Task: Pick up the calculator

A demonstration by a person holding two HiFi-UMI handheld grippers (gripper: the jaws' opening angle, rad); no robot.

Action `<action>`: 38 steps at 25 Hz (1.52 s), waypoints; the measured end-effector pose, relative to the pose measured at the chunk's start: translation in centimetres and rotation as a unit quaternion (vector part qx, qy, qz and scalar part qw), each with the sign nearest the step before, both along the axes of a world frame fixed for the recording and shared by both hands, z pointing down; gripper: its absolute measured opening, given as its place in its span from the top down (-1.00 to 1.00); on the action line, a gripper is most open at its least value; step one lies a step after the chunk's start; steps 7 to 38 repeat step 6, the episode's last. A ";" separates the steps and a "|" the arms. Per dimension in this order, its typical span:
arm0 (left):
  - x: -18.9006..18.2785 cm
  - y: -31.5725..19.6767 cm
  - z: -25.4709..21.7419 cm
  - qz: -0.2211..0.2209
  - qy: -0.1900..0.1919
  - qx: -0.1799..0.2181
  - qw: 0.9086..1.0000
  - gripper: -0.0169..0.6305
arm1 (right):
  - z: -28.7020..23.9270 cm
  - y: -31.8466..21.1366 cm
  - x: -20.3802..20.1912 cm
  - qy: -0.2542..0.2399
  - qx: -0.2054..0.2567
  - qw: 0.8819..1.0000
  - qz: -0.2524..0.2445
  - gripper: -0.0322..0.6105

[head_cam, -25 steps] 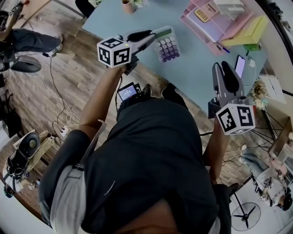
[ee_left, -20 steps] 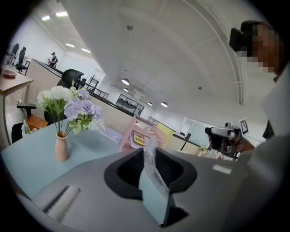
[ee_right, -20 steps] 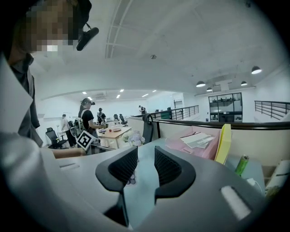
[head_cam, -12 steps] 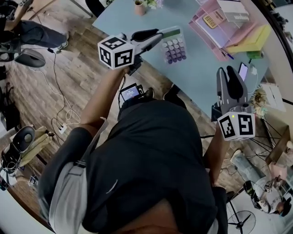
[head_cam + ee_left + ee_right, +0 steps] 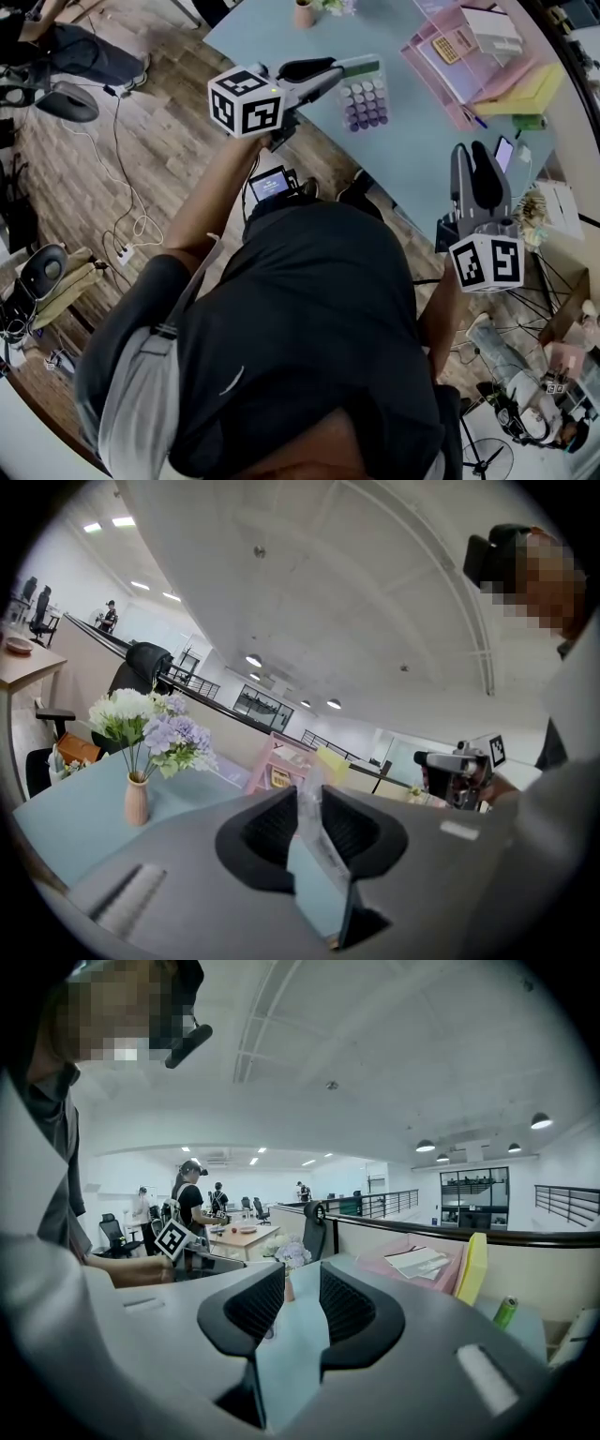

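Note:
The calculator (image 5: pixel 364 94) is white with lavender keys and a green top strip. It sits over the near left part of the pale blue table (image 5: pixel 412 159). My left gripper (image 5: pixel 330 73) is shut on its left edge. In the left gripper view the calculator (image 5: pixel 317 841) shows edge-on as a thin slab clamped between the two dark pads, with the camera tilted up toward the ceiling. My right gripper (image 5: pixel 474 161) hovers over the table's near right corner. Its jaws (image 5: pixel 302 1312) stand a narrow gap apart with nothing between them.
A pink desk tray (image 5: pixel 441 70) holding papers and a small orange calculator (image 5: pixel 454 44) stands at the back right, next to a yellow folder (image 5: pixel 527 86). A phone (image 5: pixel 503 153) lies near the right gripper. A vase of flowers (image 5: pixel 302 13) stands at the far edge. Cables cross the wooden floor at left.
The left gripper keeps its hold on the calculator and has drifted slightly right and up in the head view. The right gripper shifted a little right.

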State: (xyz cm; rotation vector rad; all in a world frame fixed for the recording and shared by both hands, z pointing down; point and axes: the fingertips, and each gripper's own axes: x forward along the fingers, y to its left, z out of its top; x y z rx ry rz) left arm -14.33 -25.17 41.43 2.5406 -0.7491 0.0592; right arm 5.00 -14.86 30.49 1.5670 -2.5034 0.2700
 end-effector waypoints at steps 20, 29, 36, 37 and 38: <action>-0.7 0.5 0.0 -0.001 0.002 0.000 1.000 0.50 | -0.1 0.4 -0.8 0.003 0.001 1.000 -0.005 0.59; -0.7 0.5 0.0 -0.001 0.002 0.000 1.000 0.50 | -0.1 0.4 -0.8 0.003 0.001 1.000 -0.005 0.59; -0.7 0.5 0.0 -0.001 0.002 0.000 1.000 0.50 | -0.1 0.4 -0.8 0.003 0.001 1.000 -0.005 0.59; -0.7 0.5 0.0 -0.001 0.002 0.000 1.000 0.50 | -0.1 0.4 -0.8 0.003 0.001 1.000 -0.005 0.59; -0.7 0.5 0.0 -0.001 0.002 0.000 1.000 0.50 | -0.1 0.4 -0.8 0.003 0.001 1.000 -0.005 0.59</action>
